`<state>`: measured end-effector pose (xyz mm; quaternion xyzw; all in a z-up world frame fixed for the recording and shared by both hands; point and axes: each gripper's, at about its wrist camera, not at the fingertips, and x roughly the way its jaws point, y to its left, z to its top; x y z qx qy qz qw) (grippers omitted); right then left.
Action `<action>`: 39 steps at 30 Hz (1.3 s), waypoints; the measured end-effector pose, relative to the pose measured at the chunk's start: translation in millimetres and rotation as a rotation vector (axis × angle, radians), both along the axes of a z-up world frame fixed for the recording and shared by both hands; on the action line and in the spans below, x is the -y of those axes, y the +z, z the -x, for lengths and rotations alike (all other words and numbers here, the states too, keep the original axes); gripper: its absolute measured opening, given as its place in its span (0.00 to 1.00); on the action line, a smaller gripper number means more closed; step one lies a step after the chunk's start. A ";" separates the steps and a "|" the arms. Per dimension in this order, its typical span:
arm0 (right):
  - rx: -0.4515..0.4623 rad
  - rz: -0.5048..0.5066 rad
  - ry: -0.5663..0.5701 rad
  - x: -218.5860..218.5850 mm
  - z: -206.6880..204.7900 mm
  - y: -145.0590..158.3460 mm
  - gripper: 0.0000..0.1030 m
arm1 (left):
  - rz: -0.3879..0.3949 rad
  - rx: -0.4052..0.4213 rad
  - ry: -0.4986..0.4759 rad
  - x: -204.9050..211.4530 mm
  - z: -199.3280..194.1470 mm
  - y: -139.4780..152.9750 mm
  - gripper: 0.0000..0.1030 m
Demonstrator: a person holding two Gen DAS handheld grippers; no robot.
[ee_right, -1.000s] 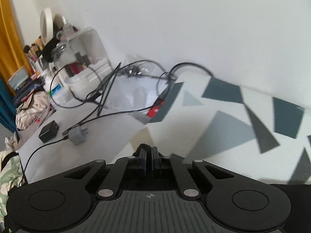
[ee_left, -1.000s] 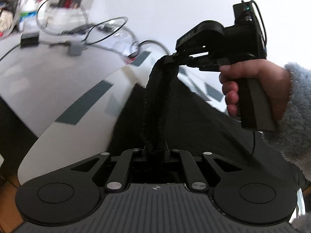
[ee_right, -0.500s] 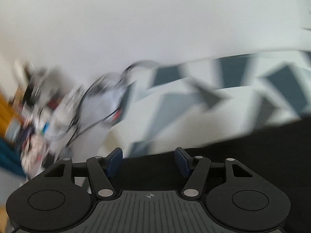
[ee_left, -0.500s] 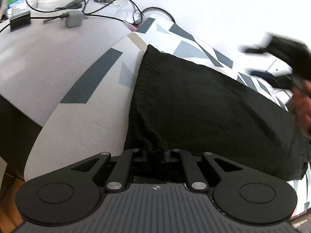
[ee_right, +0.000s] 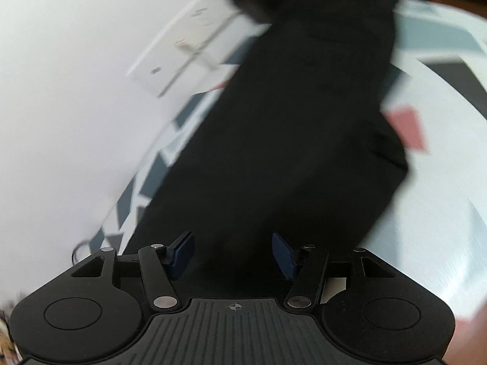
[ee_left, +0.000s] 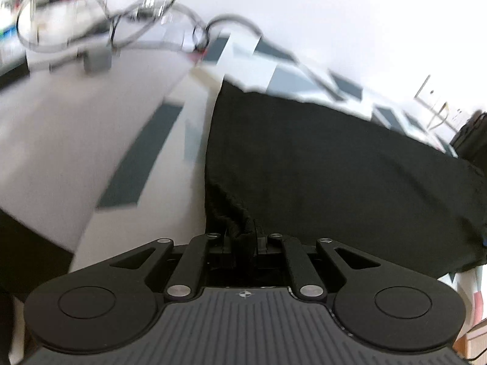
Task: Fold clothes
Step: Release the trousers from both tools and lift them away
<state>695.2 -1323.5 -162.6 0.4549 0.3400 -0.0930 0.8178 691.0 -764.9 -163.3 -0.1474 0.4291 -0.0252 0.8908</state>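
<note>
while i look through the left wrist view, my left gripper [ee_left: 242, 240] has its jaws pinched tight on a bunched, ribbed edge of the black garment [ee_left: 334, 167]. from that pinch the cloth spreads away flat and wide over the patterned sheet [ee_left: 146, 158], white with grey shapes. further off, looped cables [ee_left: 100, 27] and a small grey plug [ee_left: 97, 59] lie on a plain white surface, all blurred.

through the right wrist view, my right gripper [ee_right: 232, 254] stands about half open. its jaws have just been opening and then easing in a little, and its blue pads [ee_right: 184, 254] press on nothing. the same black garment [ee_right: 289, 137] lies beneath and beyond them, running up the frame as a long dark band over the patterned sheet [ee_right: 441, 213]. a white wall plate [ee_right: 188, 51] shows at upper left. this view is heavily smeared.

the risk, as i judge it: closing the right jaws while the hand is moving fast could catch the sheet along with the cloth, or miss the edge altogether. a tug from the left pinch could then drag the flat layer into wrinkles.
</note>
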 end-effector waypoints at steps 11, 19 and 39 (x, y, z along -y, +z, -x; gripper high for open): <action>-0.166 0.487 -0.069 -1.8 26.6 -14.6 0.55 | -0.087 -0.010 -0.039 11.3 -0.8 -2.1 0.10; -0.183 0.684 -0.089 -4.5 2.3 -41.3 0.56 | -0.221 -0.026 -0.073 33.4 -7.4 -2.6 0.10; -0.099 0.746 -0.121 2.4 0.4 -43.3 0.34 | -0.376 -0.075 -0.126 56.4 -19.6 -2.5 0.10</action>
